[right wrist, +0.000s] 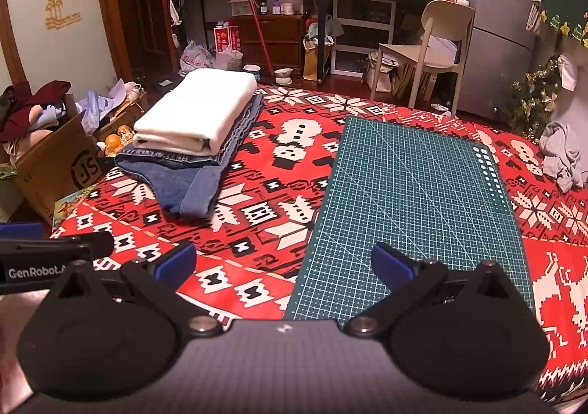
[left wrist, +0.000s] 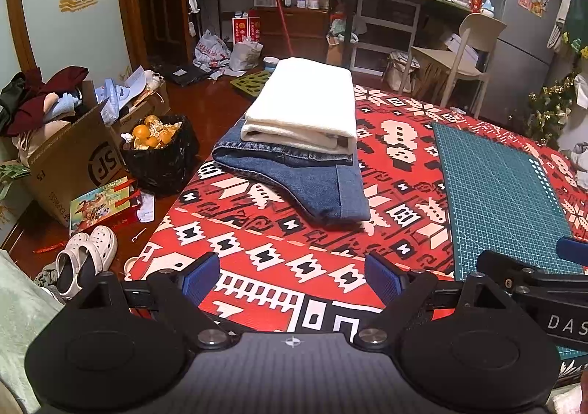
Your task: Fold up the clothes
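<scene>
Left gripper [left wrist: 292, 276]: jaws wide, nothing between. Right gripper [right wrist: 283, 267]: jaws wide, nothing between, above the green cutting mat [right wrist: 415, 201]. Folded white garment [left wrist: 305, 103] stacked on folded jeans [left wrist: 316, 182] at 12 o'clock of left gripper, on red patterned cloth [left wrist: 257, 248]. Crumpled grey garment [right wrist: 562, 153] at 2 o'clock of right gripper.

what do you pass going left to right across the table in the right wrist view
folded stack, white garment on top of the jeans → green cutting mat → crumpled grey garment near the table's right edge

Warm dim indoor light, sharp centre, fisheye-bent edges (corners perhaps vignetted)
</scene>
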### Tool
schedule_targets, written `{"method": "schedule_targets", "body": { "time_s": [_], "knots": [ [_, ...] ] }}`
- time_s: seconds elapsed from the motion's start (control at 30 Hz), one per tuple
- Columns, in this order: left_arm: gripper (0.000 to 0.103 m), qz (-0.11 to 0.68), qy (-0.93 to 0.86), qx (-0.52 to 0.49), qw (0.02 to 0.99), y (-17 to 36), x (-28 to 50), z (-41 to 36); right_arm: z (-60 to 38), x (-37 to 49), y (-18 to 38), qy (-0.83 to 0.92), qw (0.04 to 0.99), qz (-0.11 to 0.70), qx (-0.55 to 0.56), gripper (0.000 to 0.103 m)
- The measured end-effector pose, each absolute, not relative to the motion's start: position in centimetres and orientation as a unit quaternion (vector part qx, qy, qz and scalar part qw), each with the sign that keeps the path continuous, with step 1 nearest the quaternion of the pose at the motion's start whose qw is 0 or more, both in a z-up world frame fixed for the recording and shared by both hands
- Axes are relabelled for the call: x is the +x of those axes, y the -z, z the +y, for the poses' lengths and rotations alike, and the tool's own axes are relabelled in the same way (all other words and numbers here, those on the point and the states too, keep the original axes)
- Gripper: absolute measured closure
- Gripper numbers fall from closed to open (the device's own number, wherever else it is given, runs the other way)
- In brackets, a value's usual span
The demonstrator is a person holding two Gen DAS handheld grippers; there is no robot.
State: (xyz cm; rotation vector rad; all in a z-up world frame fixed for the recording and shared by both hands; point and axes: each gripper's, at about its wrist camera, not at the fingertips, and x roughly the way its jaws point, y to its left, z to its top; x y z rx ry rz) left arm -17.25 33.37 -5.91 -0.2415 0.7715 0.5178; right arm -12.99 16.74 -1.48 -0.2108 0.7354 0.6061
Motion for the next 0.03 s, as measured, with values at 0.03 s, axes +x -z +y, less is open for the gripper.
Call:
{"method": "schedule_targets", "body": {
  "time_s": [0.03],
  "knots": [
    [0.017, 0.371, -0.25, -0.115, 0.887, 5.9, -17.25, 33.33, 16.78, -13.01, 1.49, -0.292, 0.883, 0.353, -0.102, 0.001]
  ]
}}
